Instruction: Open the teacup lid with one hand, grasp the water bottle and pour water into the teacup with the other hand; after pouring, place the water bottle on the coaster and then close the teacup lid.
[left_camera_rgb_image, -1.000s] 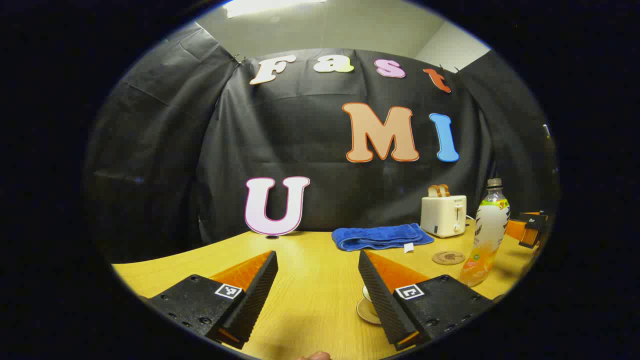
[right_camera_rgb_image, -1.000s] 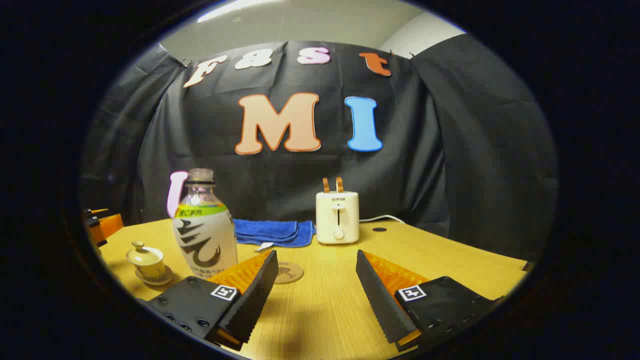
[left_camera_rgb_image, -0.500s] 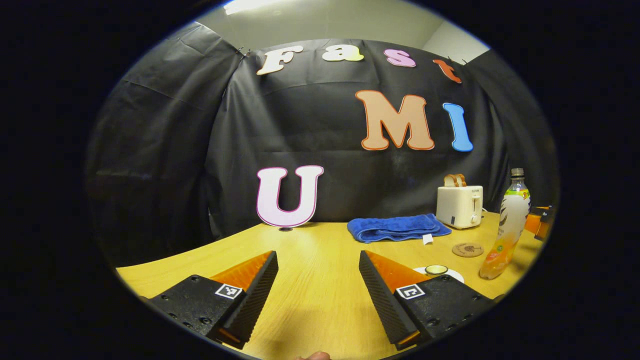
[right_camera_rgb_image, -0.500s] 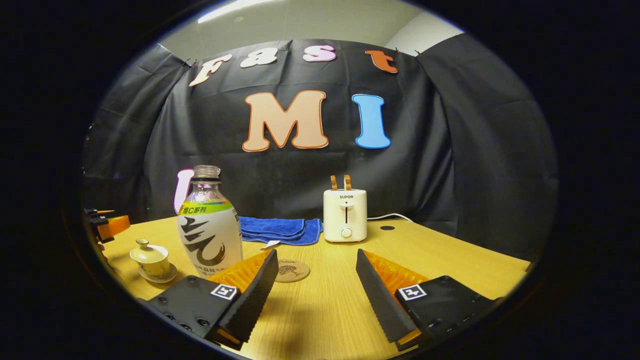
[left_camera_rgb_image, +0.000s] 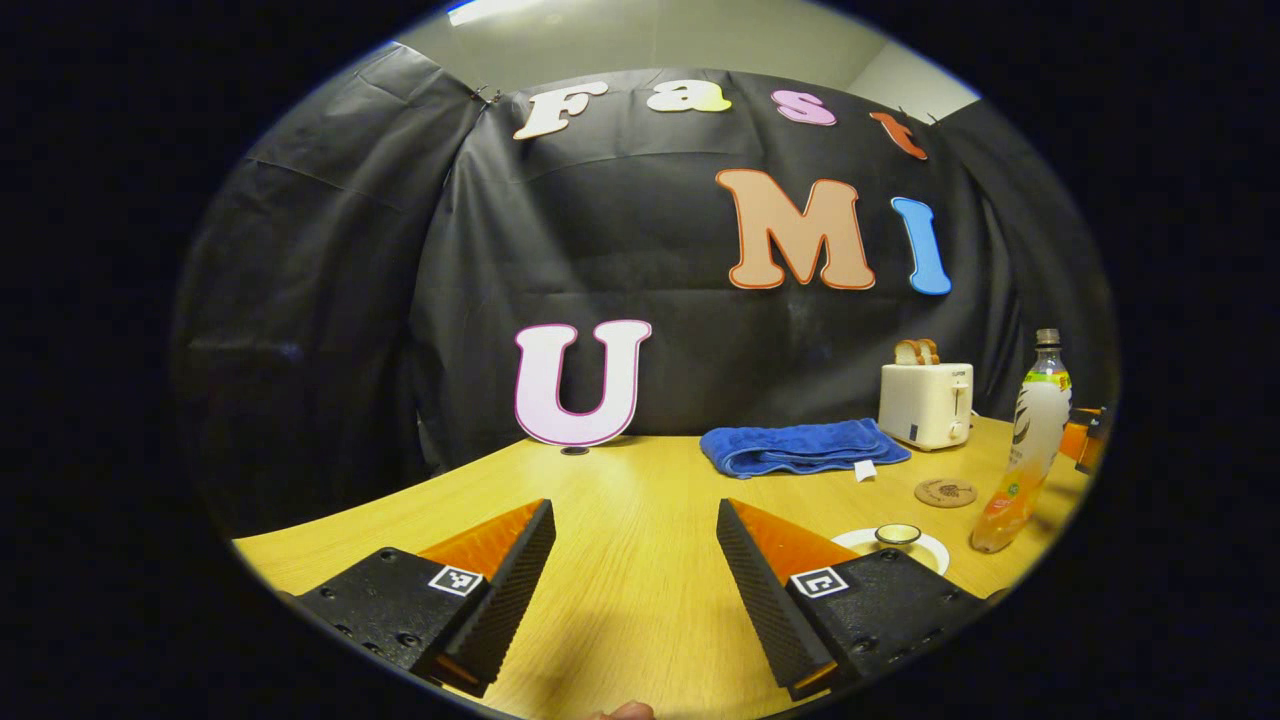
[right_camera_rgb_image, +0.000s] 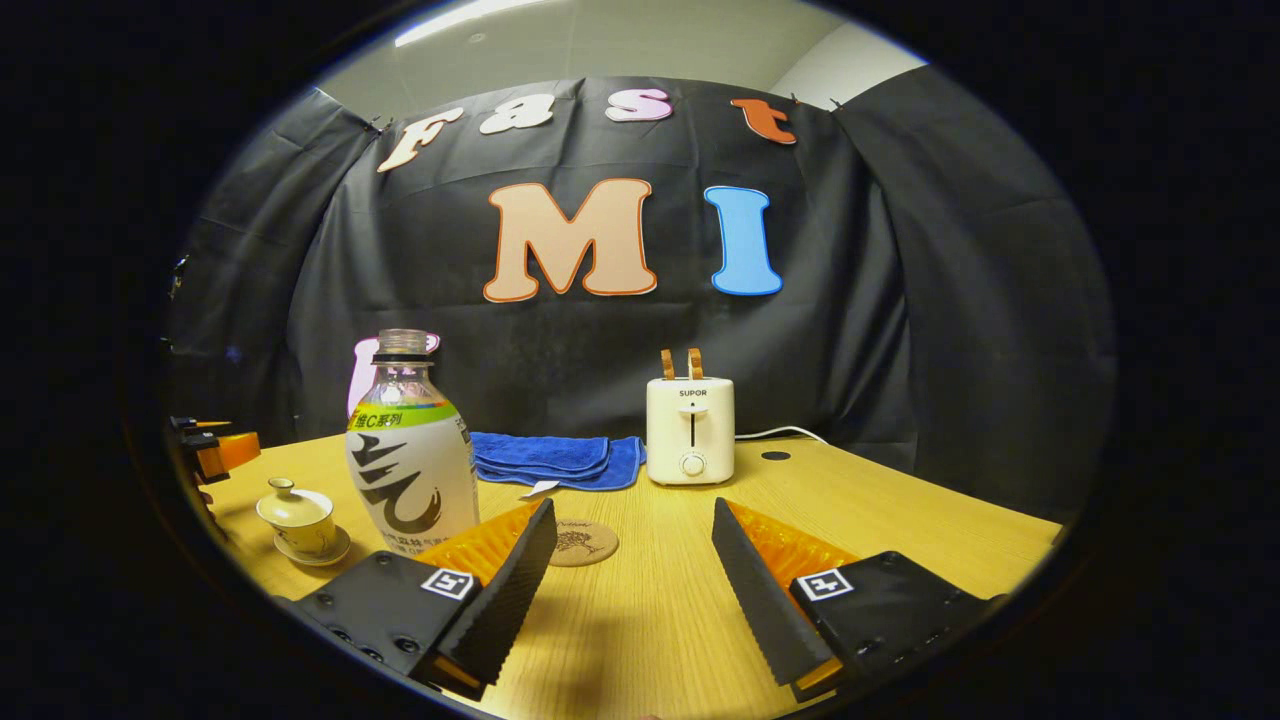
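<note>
Bearing printed label, water bottle (right_camera_rgb_image: 411, 455) beside coaster (right_camera_rgb_image: 583, 541).

Table (right_camera_rgb_image: 900, 500): light wood-grain surface, smooth, low satin sheen. Towel (right_camera_rgb_image: 545, 460): soft terry cloth, matt, folded. Toaster (right_camera_rgb_image: 690, 430): smooth plastic-looking shell, slight gloss. Water bottle (right_camera_rgb_image: 410, 460): clear plastic, glossy, wrapped in a printed film label. Teacup (right_camera_rgb_image: 297, 515) with lid and saucer: glazed ceramic, shiny. Coaster (right_camera_rgb_image: 583, 542): matt, cork-like or wooden, printed face. Booth wall (right_camera_rgb_image: 950, 300): thin matt sheet, creased. Right gripper (right_camera_rgb_image: 632, 570) and left gripper (left_camera_rgb_image: 634, 570): ribbed, matt inner finger faces; finely textured housings.
</note>
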